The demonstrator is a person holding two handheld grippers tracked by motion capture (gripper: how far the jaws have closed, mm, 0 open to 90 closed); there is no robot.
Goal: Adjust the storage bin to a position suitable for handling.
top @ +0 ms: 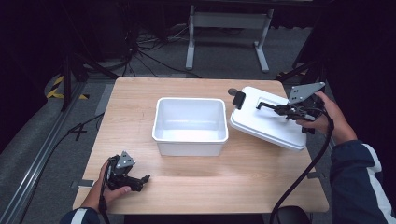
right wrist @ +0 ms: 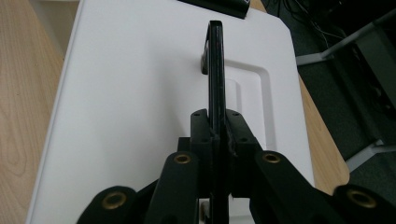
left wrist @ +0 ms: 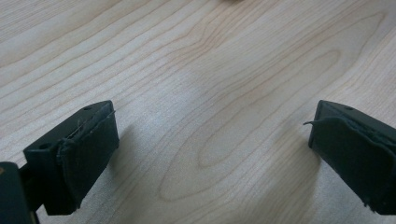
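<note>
A white open box (top: 190, 125) stands in the middle of the wooden table (top: 140, 93). To its right lies a white lid (top: 266, 122), tilted, with a black clasp (top: 238, 99) at its far left corner and a black handle (top: 266, 105) raised on top. My right gripper (top: 286, 109) is shut on that handle (right wrist: 215, 70), which runs away from the camera between the pads over the lid (right wrist: 130, 93). My left gripper (top: 140, 179) rests open at the table's near left corner, its fingers (left wrist: 79, 158) wide apart over bare wood.
Beyond the table's far edge stand a grey metal frame (top: 226, 28) and loose cables (top: 140, 56) on the floor. A black stand (top: 70, 70) is at the far left. A cable (top: 303, 172) trails from the right gripper across the table's near right.
</note>
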